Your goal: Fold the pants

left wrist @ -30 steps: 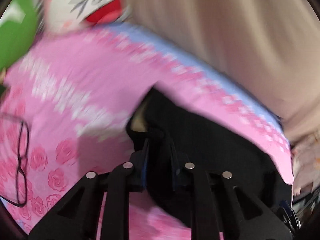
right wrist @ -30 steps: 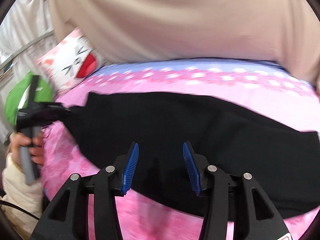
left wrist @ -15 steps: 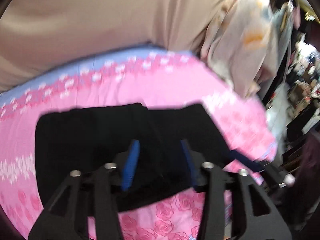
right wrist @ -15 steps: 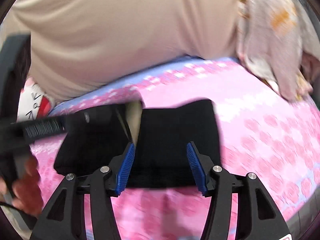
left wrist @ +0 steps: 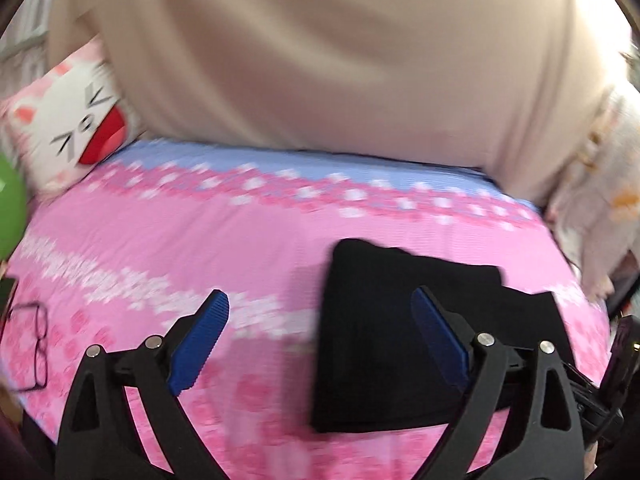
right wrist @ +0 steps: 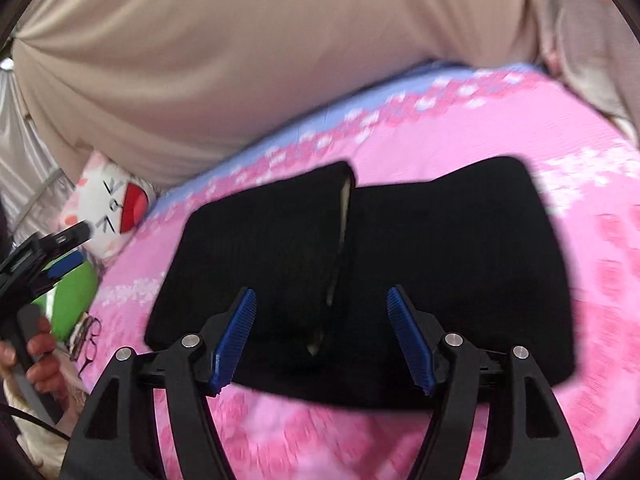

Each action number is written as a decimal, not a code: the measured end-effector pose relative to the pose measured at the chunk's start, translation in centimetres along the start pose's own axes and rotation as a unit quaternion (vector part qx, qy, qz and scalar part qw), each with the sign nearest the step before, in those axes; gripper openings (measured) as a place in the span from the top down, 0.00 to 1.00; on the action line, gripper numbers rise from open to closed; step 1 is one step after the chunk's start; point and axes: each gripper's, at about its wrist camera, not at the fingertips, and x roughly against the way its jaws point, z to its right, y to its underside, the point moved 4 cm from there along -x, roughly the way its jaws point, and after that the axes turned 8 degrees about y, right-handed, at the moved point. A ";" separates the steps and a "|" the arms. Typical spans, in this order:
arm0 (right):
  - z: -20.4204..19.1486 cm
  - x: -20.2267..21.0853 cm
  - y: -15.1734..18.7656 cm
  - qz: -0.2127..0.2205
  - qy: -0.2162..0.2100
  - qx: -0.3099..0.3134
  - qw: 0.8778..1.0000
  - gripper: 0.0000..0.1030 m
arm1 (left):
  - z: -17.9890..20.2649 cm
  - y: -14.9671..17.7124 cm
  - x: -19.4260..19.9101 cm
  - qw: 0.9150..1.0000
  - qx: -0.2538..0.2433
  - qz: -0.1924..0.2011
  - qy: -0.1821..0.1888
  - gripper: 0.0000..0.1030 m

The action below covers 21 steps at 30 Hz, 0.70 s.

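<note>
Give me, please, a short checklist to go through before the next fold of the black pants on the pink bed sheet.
1. Left gripper free of cloth: ok, jaws have just been opening, nothing between them.
2. Right gripper free: ok, jaws have just been opening, hovering over the pants.
3. Pants folded over and flat: ok, one seam gap shows.
4. Edges aligned: cannot tell, blurred.
5. Glasses away from pants: ok.
</note>
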 end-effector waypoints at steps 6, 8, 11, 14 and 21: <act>-3.5 -3.7 0.5 -0.025 -0.026 0.011 0.999 0.82 | -1.9 1.0 -0.5 0.999 -0.010 0.002 -0.037 0.12; -4.4 -2.4 0.0 -0.006 -0.027 0.021 0.999 0.86 | -1.4 0.9 -0.7 0.999 -0.024 0.003 -0.035 0.12; -4.1 3.1 -2.1 0.058 -0.009 0.049 0.997 0.87 | -0.3 0.8 -1.1 1.000 -0.026 -0.004 -0.008 0.12; -0.6 8.1 -3.2 0.108 0.077 0.065 0.989 0.86 | 1.0 1.2 -1.7 0.999 -0.027 -0.013 0.018 0.12; 10.8 5.2 1.0 0.030 0.157 -0.034 0.987 0.67 | 5.6 4.9 -7.3 0.989 -0.020 -0.106 0.103 0.11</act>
